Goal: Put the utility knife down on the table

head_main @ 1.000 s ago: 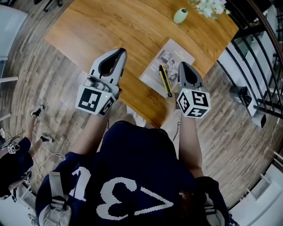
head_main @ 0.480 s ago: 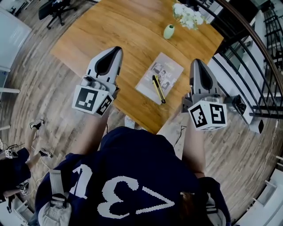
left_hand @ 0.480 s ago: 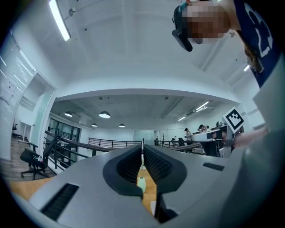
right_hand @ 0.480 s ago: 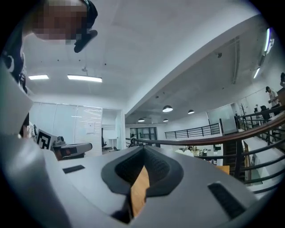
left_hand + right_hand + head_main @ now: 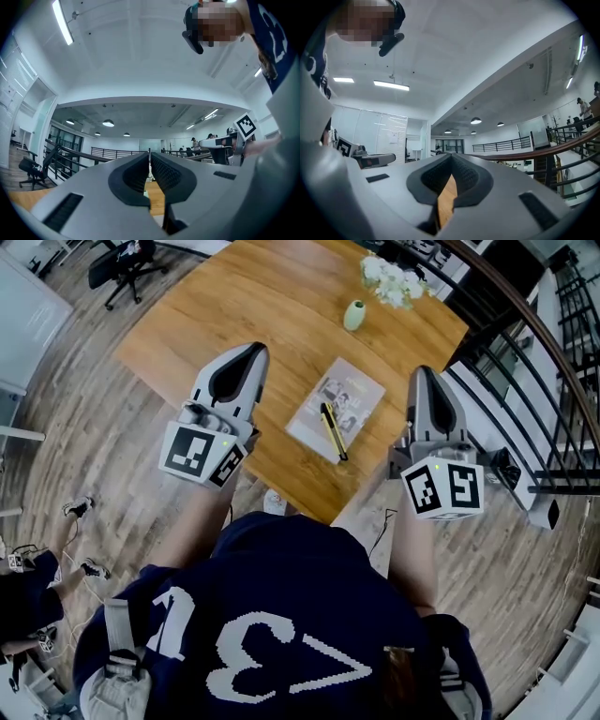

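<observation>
Head view: the utility knife [image 5: 333, 430], yellow and black, lies flat on a booklet [image 5: 349, 392] on the wooden counter [image 5: 253, 306]. It sits toward the near end of the booklet, with its length running roughly near to far. No tool touches it.

Left tool [image 5: 251, 349]: held above the near-left part of the counter, left of the knife and well apart from it. In the left gripper view the left tool [image 5: 150, 157] has its jaws drawn together with only a hairline slit between the pads, and nothing is between them. It points about level into the room.

Right tool [image 5: 419, 372]: held above the right edge of the counter, to the right of the booklet and clear of the knife. In the right gripper view the right tool [image 5: 451, 157] has its jaws closed and empty, with only a strip of counter wood showing below the pads.

Far end of the counter: a small pale green vase [image 5: 353, 315], with white flowers [image 5: 392, 279] just beyond it. Wood-plank floor [image 5: 112, 427] around the counter.
</observation>
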Motion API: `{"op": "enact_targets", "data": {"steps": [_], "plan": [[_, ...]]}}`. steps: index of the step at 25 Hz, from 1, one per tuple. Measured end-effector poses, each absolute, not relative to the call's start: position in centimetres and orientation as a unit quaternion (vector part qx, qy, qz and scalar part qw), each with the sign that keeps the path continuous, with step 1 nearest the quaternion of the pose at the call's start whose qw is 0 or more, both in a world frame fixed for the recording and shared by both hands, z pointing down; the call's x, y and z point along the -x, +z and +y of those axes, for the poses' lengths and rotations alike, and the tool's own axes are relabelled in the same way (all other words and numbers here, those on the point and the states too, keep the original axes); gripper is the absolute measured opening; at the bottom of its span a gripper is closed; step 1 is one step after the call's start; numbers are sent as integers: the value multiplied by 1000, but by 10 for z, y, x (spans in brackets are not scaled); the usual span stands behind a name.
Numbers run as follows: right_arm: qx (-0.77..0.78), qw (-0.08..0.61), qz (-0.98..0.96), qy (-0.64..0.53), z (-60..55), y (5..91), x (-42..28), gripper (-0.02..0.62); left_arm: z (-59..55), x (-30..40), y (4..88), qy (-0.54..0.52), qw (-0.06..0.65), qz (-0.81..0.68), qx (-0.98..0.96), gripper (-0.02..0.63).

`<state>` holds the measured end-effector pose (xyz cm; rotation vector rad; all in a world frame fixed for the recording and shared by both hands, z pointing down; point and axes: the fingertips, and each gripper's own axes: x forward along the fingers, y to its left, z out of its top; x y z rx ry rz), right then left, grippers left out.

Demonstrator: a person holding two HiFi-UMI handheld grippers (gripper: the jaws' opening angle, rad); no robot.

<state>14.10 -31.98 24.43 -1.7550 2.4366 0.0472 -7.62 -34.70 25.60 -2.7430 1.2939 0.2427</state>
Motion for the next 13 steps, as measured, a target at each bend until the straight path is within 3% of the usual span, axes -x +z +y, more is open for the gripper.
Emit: {"op": "enact_targets", "data": {"steps": [13], "plan": [[588,77,805,30,-307,238,-150,25,-341,66,258,81,49,424,901,25]]}}
